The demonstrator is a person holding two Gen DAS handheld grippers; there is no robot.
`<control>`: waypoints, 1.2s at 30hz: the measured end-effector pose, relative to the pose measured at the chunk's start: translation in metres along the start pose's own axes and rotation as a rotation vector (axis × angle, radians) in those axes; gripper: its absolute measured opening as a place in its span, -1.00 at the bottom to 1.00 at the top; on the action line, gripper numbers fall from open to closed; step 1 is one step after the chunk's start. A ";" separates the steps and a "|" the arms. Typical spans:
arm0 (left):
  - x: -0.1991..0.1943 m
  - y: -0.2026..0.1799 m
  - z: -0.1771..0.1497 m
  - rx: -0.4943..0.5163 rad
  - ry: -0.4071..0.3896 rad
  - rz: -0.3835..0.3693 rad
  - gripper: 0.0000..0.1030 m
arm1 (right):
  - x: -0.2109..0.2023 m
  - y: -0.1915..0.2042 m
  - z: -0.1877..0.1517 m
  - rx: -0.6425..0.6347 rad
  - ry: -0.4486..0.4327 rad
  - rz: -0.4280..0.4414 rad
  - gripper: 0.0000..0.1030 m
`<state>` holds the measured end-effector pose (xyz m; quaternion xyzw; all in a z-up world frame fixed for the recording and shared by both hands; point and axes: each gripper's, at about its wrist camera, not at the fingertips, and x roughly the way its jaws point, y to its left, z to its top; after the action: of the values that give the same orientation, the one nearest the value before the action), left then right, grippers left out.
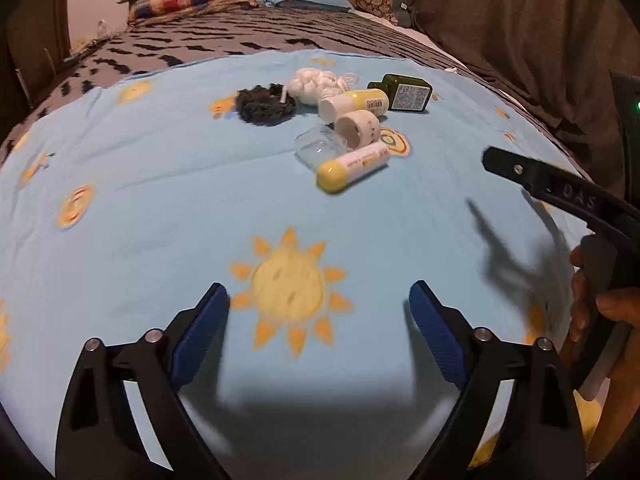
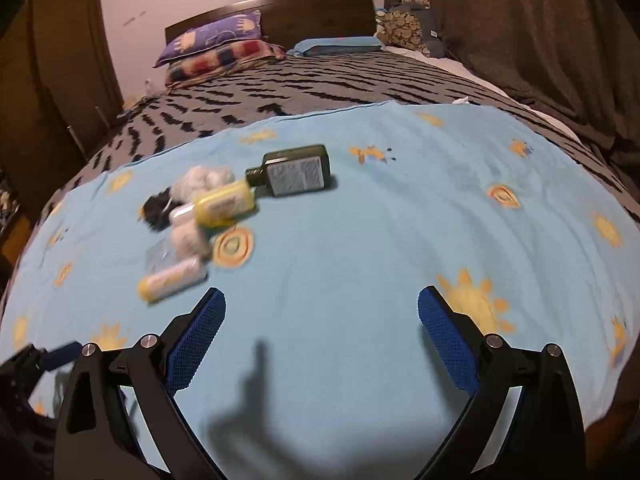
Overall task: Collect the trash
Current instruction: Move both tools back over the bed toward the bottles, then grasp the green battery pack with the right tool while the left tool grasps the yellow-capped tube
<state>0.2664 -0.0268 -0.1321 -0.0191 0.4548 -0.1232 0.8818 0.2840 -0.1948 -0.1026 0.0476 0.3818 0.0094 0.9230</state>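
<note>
Left gripper (image 1: 319,312): jaws being held apart, empty.
Right gripper (image 2: 322,316): likewise apart, empty.
Trash pile (image 1: 344,128): lying far on blue sheet (image 1: 160,200); possibly bottles, blurred.

Clustered trash pile (image 1: 344,120) lies on blue sheet (image 1: 160,200).

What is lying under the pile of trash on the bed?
A light blue sheet with sun prints lies under the whole pile, from the green bottle to the nearest yellow-capped tube. It overlaps a grey zigzag blanket. Whatever is beneath the sheet under the pile is covered.
</note>
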 end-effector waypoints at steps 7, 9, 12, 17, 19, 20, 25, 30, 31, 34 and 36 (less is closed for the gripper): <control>0.031 -0.004 0.037 0.027 0.001 -0.030 0.53 | 0.038 -0.003 0.031 0.020 0.034 0.011 0.89; 0.038 -0.002 0.044 0.033 0.003 -0.032 0.49 | 0.045 -0.002 0.037 0.019 0.038 0.006 0.89; 0.046 -0.003 0.052 0.055 0.010 -0.025 0.48 | 0.058 -0.002 0.048 0.020 0.043 -0.002 0.89; 0.053 -0.012 0.061 0.074 0.008 -0.045 0.26 | 0.080 0.005 0.063 0.017 0.055 -0.010 0.89; 0.055 -0.014 0.065 0.075 0.006 -0.054 0.22 | 0.089 0.010 0.070 0.011 0.051 -0.016 0.89; 0.056 -0.015 0.066 0.074 0.006 -0.060 0.21 | 0.092 0.012 0.073 0.011 0.049 -0.018 0.89; 0.062 -0.018 0.073 0.073 0.002 -0.068 -0.05 | 0.105 0.016 0.086 0.013 0.035 -0.016 0.89; 0.065 -0.016 0.077 0.078 -0.001 -0.075 -0.15 | 0.112 0.014 0.091 0.032 0.039 0.018 0.80; 0.065 -0.016 0.077 0.080 -0.004 -0.079 -0.19 | 0.113 0.014 0.091 0.034 0.041 0.035 0.75; 0.064 -0.013 0.077 0.077 -0.006 -0.088 -0.28 | 0.113 0.016 0.092 0.030 0.045 0.078 0.38; 0.061 -0.013 0.075 0.076 -0.009 -0.094 -0.34 | 0.112 0.020 0.093 0.014 0.042 0.067 0.38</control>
<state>0.3580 -0.0597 -0.1350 -0.0074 0.4445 -0.1815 0.8771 0.4290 -0.1766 -0.1140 0.0668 0.3992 0.0383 0.9136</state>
